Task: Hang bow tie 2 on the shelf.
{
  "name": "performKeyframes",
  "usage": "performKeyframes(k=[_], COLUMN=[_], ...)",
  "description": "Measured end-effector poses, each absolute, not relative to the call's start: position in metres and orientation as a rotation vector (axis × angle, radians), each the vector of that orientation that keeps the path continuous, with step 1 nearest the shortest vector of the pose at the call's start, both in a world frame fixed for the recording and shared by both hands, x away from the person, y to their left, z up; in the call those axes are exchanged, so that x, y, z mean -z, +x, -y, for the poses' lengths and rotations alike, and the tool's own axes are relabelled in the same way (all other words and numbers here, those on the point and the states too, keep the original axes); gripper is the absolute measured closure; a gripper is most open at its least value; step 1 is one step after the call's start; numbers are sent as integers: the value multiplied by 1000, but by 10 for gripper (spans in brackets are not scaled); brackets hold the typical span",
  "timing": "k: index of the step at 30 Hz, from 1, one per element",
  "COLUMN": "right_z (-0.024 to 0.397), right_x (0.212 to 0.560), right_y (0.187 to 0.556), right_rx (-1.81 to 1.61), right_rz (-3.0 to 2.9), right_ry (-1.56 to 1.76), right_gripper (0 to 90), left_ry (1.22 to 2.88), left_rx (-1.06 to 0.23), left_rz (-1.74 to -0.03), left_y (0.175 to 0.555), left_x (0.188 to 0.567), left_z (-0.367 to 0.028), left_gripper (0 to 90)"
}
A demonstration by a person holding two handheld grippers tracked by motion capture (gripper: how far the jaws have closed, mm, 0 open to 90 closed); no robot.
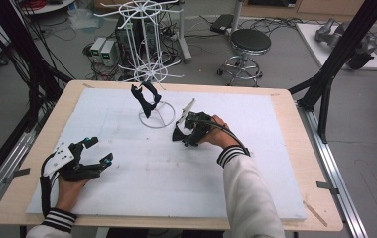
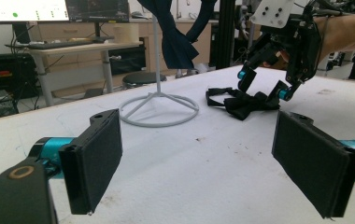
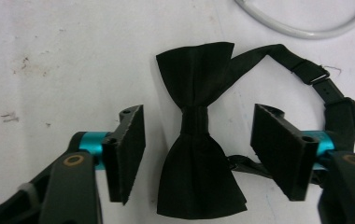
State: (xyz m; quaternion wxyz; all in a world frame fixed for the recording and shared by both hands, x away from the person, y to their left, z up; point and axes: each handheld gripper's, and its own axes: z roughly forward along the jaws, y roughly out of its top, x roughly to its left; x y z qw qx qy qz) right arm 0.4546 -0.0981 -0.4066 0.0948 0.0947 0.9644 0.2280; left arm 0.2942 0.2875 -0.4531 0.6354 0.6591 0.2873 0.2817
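Right fingers (image 3: 278,149) either side of the flat-lying bow tie (image 3: 196,140), untouched.

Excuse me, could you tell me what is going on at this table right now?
A person is working with a hand-held gripper in each hand. The right gripper hangs over a black bow tie lying flat on the white board, its jaws straddling the knot without pressing on it. Another bow tie already hangs on the white wire stand just beyond. The left gripper rests open near the board's front left, holding nothing.
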Motion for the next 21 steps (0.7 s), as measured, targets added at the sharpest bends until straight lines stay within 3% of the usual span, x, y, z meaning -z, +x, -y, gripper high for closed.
performKeyframes(k=[15,21], right_z=[94,92], right_x=[414,414], right_y=[456,456], right_rx=[-604,-572], right_rz=[-2893,-2892], right_ry=[271,263], right_gripper=[585,743], left_ry=[1515,1513], left_rx=[-651,-650], left_rz=[-652,-652], left_y=[294,294], left_x=[453,453], left_z=[-287,-287], left_gripper=[167,167])
